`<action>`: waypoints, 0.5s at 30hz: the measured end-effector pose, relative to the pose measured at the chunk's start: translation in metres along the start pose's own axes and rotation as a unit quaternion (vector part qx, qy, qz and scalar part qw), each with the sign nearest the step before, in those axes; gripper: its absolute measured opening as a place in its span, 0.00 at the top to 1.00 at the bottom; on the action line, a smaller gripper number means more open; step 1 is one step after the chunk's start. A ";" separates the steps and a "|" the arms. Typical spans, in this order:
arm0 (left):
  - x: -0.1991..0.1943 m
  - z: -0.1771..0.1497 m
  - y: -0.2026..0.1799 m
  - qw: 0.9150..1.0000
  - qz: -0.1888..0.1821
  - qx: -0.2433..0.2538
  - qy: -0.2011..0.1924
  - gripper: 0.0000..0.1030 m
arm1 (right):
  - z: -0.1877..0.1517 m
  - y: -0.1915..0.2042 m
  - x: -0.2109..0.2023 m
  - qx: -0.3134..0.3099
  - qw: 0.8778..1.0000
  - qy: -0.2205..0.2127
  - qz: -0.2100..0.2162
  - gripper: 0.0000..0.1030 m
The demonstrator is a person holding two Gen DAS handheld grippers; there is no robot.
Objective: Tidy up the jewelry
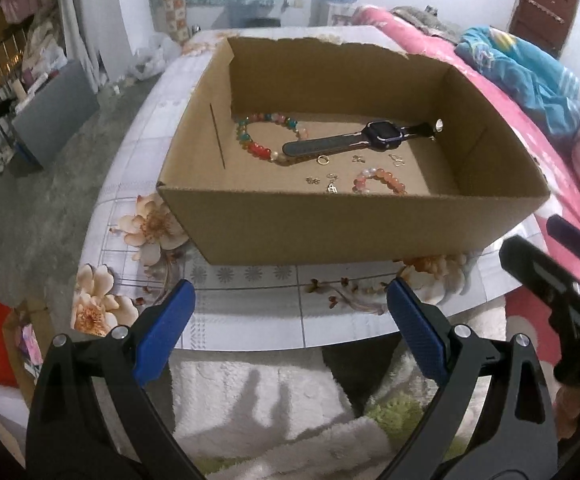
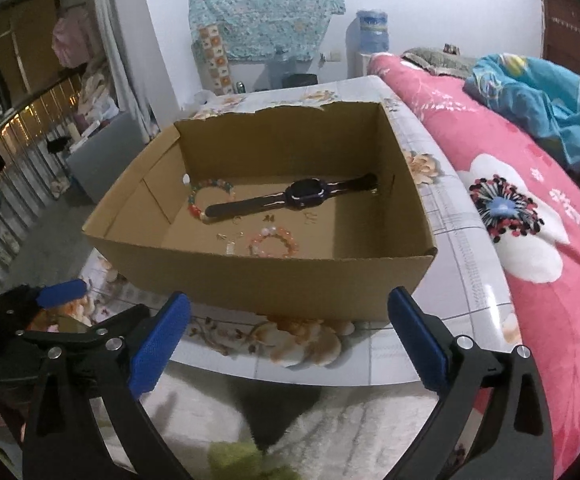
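Left wrist view: both claws [image 1: 290, 300] [image 2: 289, 312] spread, empty, short of the box [image 1: 329, 224] holding jewelry [image 1: 373, 178].

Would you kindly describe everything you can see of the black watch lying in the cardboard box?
The watch is a dark smartwatch with a rounded-square case, a glossy unlit screen facing up, and a black strap that looks rubbery, opened out flat. It lies diagonally across the floor of the cardboard box, toward the back. One strap end overlaps the multicolored bead bracelet; the other reaches toward the right wall. Small gold pieces lie just in front of it, apart. Neither gripper touches it.
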State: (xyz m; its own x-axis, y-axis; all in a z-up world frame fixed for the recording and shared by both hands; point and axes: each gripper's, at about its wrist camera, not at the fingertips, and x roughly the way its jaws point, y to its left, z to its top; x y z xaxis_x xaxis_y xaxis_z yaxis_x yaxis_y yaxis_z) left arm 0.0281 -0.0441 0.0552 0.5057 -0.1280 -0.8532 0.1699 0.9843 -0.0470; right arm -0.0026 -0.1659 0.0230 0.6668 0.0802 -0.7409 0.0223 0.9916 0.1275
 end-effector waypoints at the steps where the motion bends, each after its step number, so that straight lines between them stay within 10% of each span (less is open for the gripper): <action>1: 0.001 0.003 0.000 1.000 0.000 -0.002 0.005 0.10 | 0.002 0.001 0.001 0.000 1.000 0.004 -0.002 0.06; 15: 0.008 0.028 0.009 0.999 0.014 -0.032 0.039 0.10 | 0.024 0.002 0.015 0.022 0.999 0.045 -0.005 0.06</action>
State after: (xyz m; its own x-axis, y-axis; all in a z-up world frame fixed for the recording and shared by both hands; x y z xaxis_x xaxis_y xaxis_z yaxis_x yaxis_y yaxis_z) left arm 0.0573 -0.0396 0.0625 0.4409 -0.0930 -0.8927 0.1012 0.9934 -0.0535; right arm 0.0252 -0.1653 0.0278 0.5972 0.0809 -0.7980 0.0628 0.9871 0.1471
